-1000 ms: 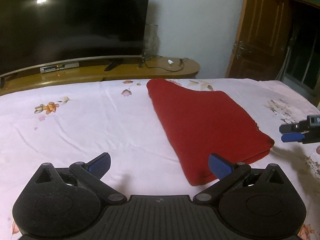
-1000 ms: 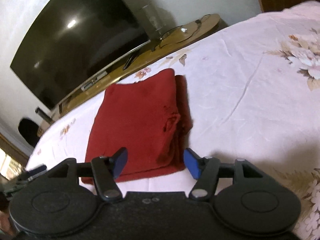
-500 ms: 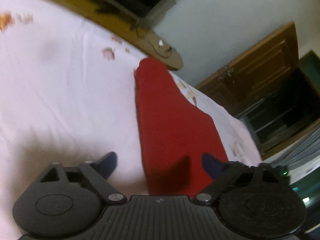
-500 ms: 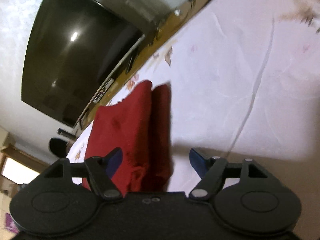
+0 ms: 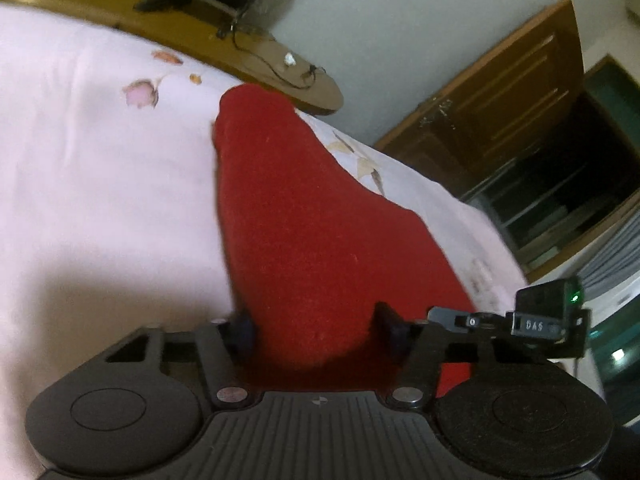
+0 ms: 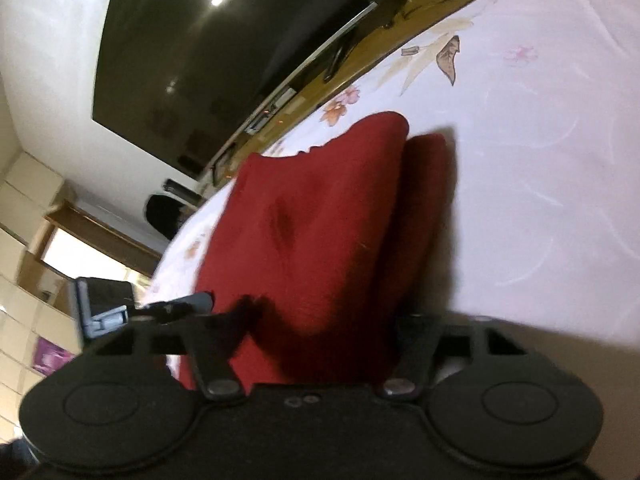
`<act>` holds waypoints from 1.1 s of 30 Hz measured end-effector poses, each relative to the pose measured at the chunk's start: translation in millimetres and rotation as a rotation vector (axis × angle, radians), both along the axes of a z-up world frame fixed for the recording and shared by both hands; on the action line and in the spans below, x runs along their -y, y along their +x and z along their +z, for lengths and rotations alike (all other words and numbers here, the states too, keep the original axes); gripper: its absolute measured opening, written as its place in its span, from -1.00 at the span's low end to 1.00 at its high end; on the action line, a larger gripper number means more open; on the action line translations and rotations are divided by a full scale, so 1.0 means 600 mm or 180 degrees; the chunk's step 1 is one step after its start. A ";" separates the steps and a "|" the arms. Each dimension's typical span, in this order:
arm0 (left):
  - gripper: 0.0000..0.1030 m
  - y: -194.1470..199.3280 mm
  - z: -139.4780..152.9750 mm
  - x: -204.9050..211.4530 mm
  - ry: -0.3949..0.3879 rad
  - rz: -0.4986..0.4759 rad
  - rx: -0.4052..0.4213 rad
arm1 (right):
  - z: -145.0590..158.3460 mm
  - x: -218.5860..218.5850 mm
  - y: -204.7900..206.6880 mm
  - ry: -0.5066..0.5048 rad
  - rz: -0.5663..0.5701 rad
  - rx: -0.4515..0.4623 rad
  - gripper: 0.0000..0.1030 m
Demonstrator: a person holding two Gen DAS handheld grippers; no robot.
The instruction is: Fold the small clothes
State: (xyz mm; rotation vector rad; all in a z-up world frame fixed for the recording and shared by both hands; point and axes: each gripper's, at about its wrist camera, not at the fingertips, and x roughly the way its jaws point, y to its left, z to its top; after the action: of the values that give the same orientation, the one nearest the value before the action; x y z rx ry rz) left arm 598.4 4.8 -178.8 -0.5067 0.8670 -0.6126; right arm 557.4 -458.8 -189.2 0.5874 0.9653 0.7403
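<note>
A folded red garment (image 5: 304,236) lies on the pink floral bedsheet (image 5: 88,176). My left gripper (image 5: 316,328) is open, low at the garment's near end, with a finger on each side of the cloth. My right gripper (image 6: 328,320) is open too, its fingers straddling the garment's (image 6: 320,220) near edge on the other corner. The right gripper shows in the left wrist view (image 5: 520,324); the left gripper shows in the right wrist view (image 6: 132,308). Both views are tilted and blurred.
A dark TV (image 6: 224,52) stands on a wooden stand (image 5: 256,56) beyond the bed. A wooden door (image 5: 500,92) and dark shelving are at the far right. The bedsheet (image 6: 540,160) stretches right of the garment.
Both grippers dropped and moved forward onto the garment's near end, tilting as they went. The fingers have narrowed around the cloth edge. The garment has not visibly moved.
</note>
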 end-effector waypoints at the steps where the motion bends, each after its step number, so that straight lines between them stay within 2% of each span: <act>1: 0.04 0.001 0.002 0.007 0.0042 0.0022 0.0047 | -0.005 0.002 -0.001 0.0038 -0.0040 -0.0009 -0.27; 6: -0.16 -0.015 0.031 -0.005 0.0132 0.0034 0.0213 | 0.004 -0.002 -0.014 0.0042 -0.0091 0.0155 -0.40; 11: -0.17 -0.035 0.084 -0.040 0.0127 0.0039 0.0409 | 0.066 -0.024 -0.036 0.0022 -0.0081 0.0411 -0.43; 17: -0.17 -0.076 0.160 -0.153 0.0104 0.0129 0.0620 | 0.150 -0.105 -0.063 0.0070 0.0008 0.0672 -0.43; 21: -0.17 -0.116 0.177 -0.253 0.0178 0.0243 0.0608 | 0.172 -0.196 -0.083 0.0135 0.0148 0.0689 -0.43; 25: -0.17 -0.135 0.144 -0.357 0.0183 0.0406 0.0376 | 0.152 -0.301 -0.085 0.0173 0.0267 0.0570 -0.43; 28: -0.16 -0.129 0.080 -0.416 0.0097 0.0567 -0.0029 | 0.114 -0.370 -0.073 0.0137 0.0281 0.0298 -0.43; 30: 0.03 -0.126 0.033 -0.439 0.0132 0.0657 -0.0290 | 0.069 -0.410 -0.065 -0.0018 0.0241 0.0051 -0.41; 31: 0.08 -0.133 0.019 -0.455 -0.0017 0.0729 -0.0296 | 0.045 -0.427 -0.061 -0.0117 0.0240 -0.0056 -0.34; 32: 0.12 -0.145 0.016 -0.468 -0.0161 0.0775 -0.0296 | 0.021 -0.440 -0.059 -0.0241 0.0195 -0.0149 -0.12; 33: 0.14 -0.157 0.019 -0.476 -0.0196 0.0795 -0.0286 | 0.009 -0.437 -0.060 -0.0196 0.0132 -0.0196 -0.03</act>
State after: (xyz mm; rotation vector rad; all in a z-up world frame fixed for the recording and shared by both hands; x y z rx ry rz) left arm 504.4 290.3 -167.5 -0.6907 0.8552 -0.3908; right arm 521.3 -196.7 -183.6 0.5402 1.0564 0.7303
